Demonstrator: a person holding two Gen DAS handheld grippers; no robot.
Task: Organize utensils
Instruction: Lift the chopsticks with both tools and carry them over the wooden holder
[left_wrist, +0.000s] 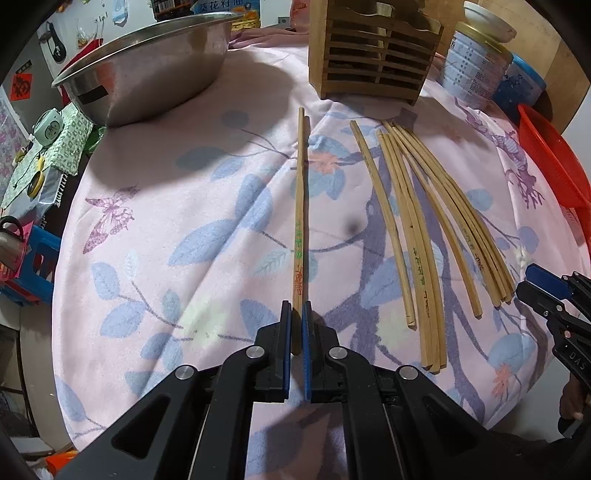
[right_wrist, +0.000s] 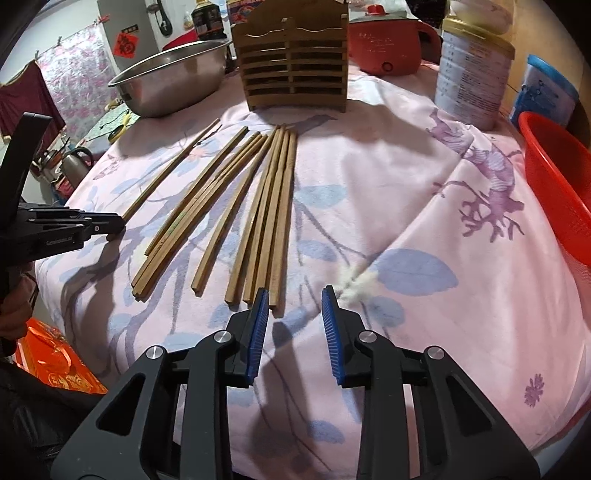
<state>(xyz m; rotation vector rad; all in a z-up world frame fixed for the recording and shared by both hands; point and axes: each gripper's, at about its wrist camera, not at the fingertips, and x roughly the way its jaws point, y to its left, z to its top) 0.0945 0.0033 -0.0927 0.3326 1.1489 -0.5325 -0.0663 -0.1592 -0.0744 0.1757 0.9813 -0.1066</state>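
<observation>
My left gripper (left_wrist: 296, 310) is clamping the thick end of a pair of chopsticks (left_wrist: 300, 206), pads pressed tight on the wood, the tips reaching away toward the wooden holder (left_wrist: 373, 55) at the far side of the table. In the right wrist view the same pair (right_wrist: 173, 166) is lying on the left of the spread, my left gripper (right_wrist: 110, 225) sitting at its near end.

My right gripper (right_wrist: 291, 295) is hovering partly open, at a narrow-to-middling gap, nothing between the pads. Its left pad (right_wrist: 258, 321) is sitting over the near ends of the loose chopsticks (right_wrist: 258, 221); cannot tell if it is touching them.

The loose chopsticks (left_wrist: 424, 229) are lying fanned on the pink floral cloth (left_wrist: 166, 221), right of my held pair, thin ends toward the wooden holder (right_wrist: 295, 62). A steel bowl (left_wrist: 147, 66) is standing left of the holder, a tin can (left_wrist: 476, 70) to its right, and a red basket (right_wrist: 557, 177) at the right edge.
</observation>
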